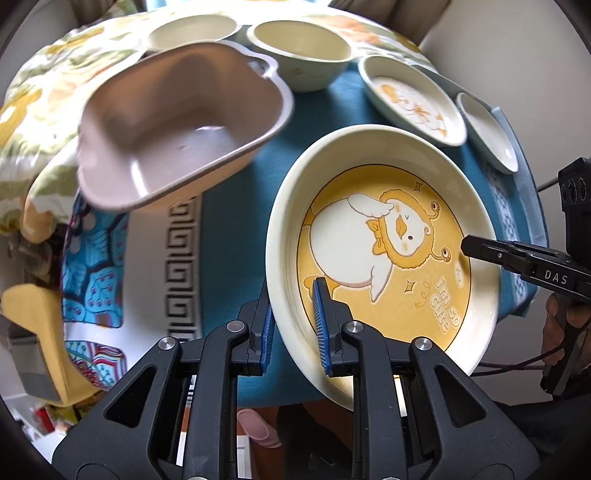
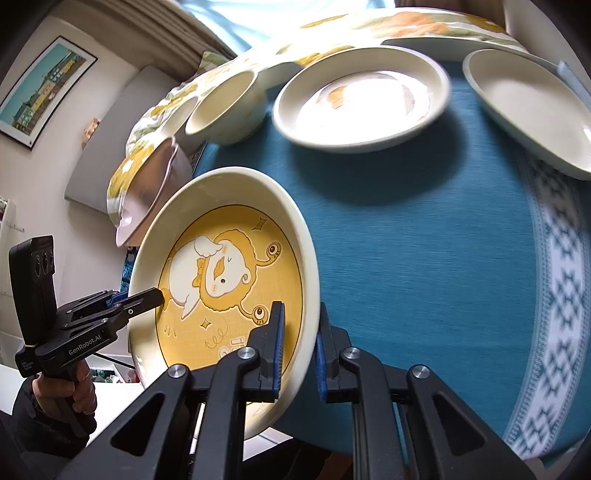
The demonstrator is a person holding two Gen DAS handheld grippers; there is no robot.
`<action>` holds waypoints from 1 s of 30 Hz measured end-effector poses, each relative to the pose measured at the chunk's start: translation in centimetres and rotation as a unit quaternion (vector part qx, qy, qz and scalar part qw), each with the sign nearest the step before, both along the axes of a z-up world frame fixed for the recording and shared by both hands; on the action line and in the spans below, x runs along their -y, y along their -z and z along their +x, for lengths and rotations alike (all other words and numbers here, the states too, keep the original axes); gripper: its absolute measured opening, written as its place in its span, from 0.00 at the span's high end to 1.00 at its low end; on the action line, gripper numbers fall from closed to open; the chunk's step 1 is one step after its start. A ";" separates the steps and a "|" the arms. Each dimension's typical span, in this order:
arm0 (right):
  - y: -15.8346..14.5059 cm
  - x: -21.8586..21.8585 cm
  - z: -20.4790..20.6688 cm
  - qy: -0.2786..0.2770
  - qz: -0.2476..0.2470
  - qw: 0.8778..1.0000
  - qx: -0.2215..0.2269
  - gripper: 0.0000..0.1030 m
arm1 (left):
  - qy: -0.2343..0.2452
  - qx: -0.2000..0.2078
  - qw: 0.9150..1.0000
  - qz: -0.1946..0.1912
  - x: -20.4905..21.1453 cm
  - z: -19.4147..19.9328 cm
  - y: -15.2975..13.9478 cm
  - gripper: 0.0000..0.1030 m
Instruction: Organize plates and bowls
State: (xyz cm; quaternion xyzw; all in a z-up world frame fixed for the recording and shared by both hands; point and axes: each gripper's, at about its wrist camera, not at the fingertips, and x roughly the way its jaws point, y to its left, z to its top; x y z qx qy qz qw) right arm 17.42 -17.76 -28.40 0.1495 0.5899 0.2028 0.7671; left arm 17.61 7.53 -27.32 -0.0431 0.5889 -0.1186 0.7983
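A cream plate with a yellow duck drawing (image 1: 384,247) is held tilted above the teal tablecloth (image 1: 229,236). My left gripper (image 1: 293,325) is shut on its near rim, one finger inside and one outside. My right gripper (image 2: 299,347) is shut on the opposite rim of the same plate (image 2: 229,280). The right gripper shows in the left wrist view at the plate's right edge (image 1: 476,249). The left gripper shows in the right wrist view at the plate's left edge (image 2: 147,297). A pink-brown square dish with handles (image 1: 177,125) lies to the left.
Two cream bowls (image 1: 299,44) (image 1: 192,31) stand at the back. A small patterned plate (image 1: 412,98) and a plain white plate (image 1: 487,133) lie at the back right. In the right wrist view, a cream plate (image 2: 362,99) and another plate (image 2: 528,107) lie beyond the teal cloth (image 2: 424,240).
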 end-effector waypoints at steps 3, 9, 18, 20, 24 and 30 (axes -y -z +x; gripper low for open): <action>0.7 -1.9 0.4 -0.007 -0.004 1.000 -0.002 0.87 | -0.009 -0.004 1.000 -0.002 -2.1 0.1 1.1 0.84; 1.5 -3.5 0.7 -0.005 -0.004 1.000 0.001 0.87 | -0.015 0.001 1.000 -0.015 -5.1 -0.5 1.8 0.84; 1.5 -3.9 0.5 -0.005 -0.012 1.000 0.011 0.87 | -0.021 0.007 0.999 -0.025 -5.9 -0.5 2.0 0.84; 1.5 -4.3 0.6 -0.007 -0.016 1.000 0.015 0.87 | -0.018 0.007 1.000 -0.024 -6.0 -0.7 2.0 0.84; 1.5 -4.4 0.5 -0.008 -0.024 0.999 0.021 0.87 | -0.012 0.009 1.000 -0.015 -5.4 -0.5 2.1 0.84; 1.3 -4.8 0.1 -0.003 -0.042 0.999 0.024 0.87 | -0.011 0.011 1.000 -0.003 -4.7 -0.3 2.1 0.83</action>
